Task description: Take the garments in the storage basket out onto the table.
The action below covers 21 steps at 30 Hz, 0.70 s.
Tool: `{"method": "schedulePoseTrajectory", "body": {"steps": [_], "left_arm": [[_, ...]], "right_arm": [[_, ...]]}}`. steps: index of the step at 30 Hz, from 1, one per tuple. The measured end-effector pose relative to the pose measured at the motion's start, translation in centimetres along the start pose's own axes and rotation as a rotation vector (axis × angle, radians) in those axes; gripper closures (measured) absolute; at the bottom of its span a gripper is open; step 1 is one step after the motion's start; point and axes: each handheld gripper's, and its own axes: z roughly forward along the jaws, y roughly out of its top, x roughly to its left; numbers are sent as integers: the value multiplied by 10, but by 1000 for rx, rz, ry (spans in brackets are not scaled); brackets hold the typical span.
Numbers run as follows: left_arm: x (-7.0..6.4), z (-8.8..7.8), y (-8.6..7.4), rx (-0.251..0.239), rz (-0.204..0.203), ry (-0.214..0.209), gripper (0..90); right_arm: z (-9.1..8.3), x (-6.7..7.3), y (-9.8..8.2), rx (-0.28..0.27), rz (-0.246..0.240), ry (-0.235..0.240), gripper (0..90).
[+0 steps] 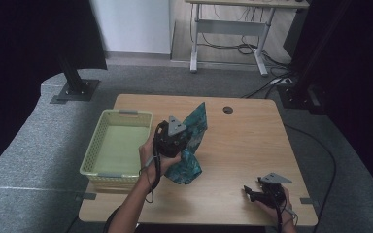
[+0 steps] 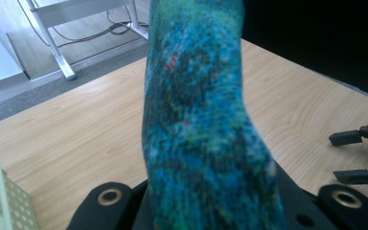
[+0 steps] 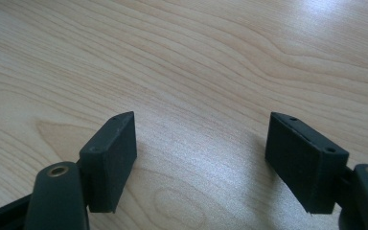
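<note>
High view: the left gripper (image 1: 184, 137) is clamped on a teal patterned cloth (image 1: 190, 145) above the middle of the wooden table (image 1: 252, 141), just right of the pale green basket (image 1: 116, 145). The cloth hangs as a long strip, one end pointing up and away toward the far edge, the other bunched on the tabletop (its long axis runs roughly near to far). The right gripper (image 1: 249, 191) rests near the front right corner, jaws spread wide with nothing between them.

Left tongs (image 2: 211, 211) behind blurred cloth (image 2: 196, 120)
</note>
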Motion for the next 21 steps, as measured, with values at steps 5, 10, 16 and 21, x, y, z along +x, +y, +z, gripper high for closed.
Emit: {"method": "schedulePoseTrajectory", "body": {"steps": [5, 10, 16, 21], "left_arm": [[-3, 4, 0, 7, 5, -6, 871], [-7, 8, 0, 11, 9, -11, 871], [-13, 16, 2, 12, 6, -26, 871], [-19, 22, 1, 14, 2, -47, 870]], "right_arm": [[0, 0, 0, 0, 1, 0, 253], [0, 0, 0, 1, 0, -1, 253], [0, 0, 0, 1, 0, -1, 253], [0, 0, 0, 1, -1, 0, 253]]}}
